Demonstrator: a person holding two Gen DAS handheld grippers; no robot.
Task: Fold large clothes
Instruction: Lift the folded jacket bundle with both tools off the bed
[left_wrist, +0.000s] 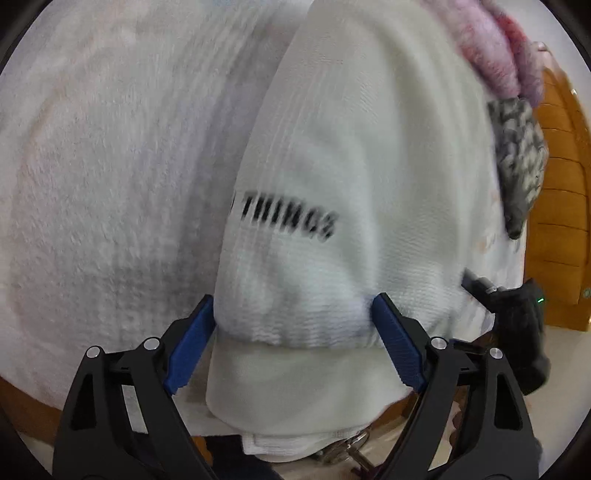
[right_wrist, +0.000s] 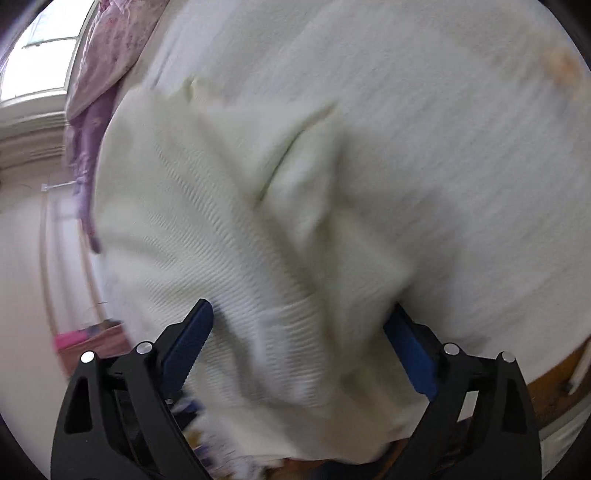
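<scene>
Between the spread blue fingers (left_wrist: 195, 328) of the left gripper (left_wrist: 295, 332) sits the folded end of a white knit sweater (left_wrist: 351, 166), its rolled edge bulging up between the pads. Whether those pads press the cloth or merely flank it cannot be told for certain; the jaws stand wide and the fabric seems only to rest between them, so I read them as released. Beyond the fingertips, black lettering (left_wrist: 288, 218) runs across the sweater, which lies on a pale fleecy blanket (left_wrist: 92, 166) spreading off past the left finger. Out past the right finger lie a grey patterned cloth (left_wrist: 521, 155) and a pink fluffy item (left_wrist: 491, 48), and the other gripper's dark body shows low beside it.

From the right wrist view, the right gripper (right_wrist: 299, 332) is also splayed wide, holding nothing, with a rumpled, pointed flap of the sweater (right_wrist: 240, 221) lying ahead of and between its fingers (right_wrist: 192, 339). The picture is smeared with motion. A lilac bedcover (right_wrist: 96, 110) hangs beyond the left finger.

The risk, as I judge it, is that the loose flap slumps or springs back open, since knit is heavy and slippery, leaving the fold crooked. A finger could also snag the blanket beneath and drag both layers.
</scene>
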